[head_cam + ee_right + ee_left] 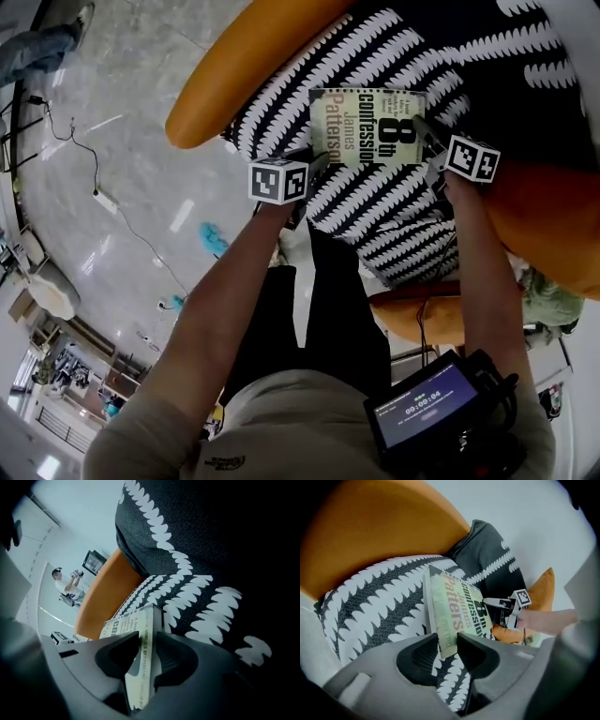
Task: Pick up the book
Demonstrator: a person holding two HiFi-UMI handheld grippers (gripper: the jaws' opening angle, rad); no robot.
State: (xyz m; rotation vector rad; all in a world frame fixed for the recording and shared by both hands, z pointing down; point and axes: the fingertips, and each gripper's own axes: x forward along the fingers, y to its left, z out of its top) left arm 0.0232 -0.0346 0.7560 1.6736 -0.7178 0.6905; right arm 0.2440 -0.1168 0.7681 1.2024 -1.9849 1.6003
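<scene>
Head view: 1 book [367, 127] on patterned cushion [375, 220]; 2 tools: L tool [447, 641] spread round its corner, R tool [145, 644] pinching its edge.

One book [367, 127]. Two grippers: left gripper [447, 641], right gripper [147, 641]. Patterned cushions [379, 602]: probably two. One orange chair [244, 66].

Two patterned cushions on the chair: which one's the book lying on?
The seat cushion, with dense white leaf rows. The darker, sparsely patterned back cushion stands behind the book.
</scene>
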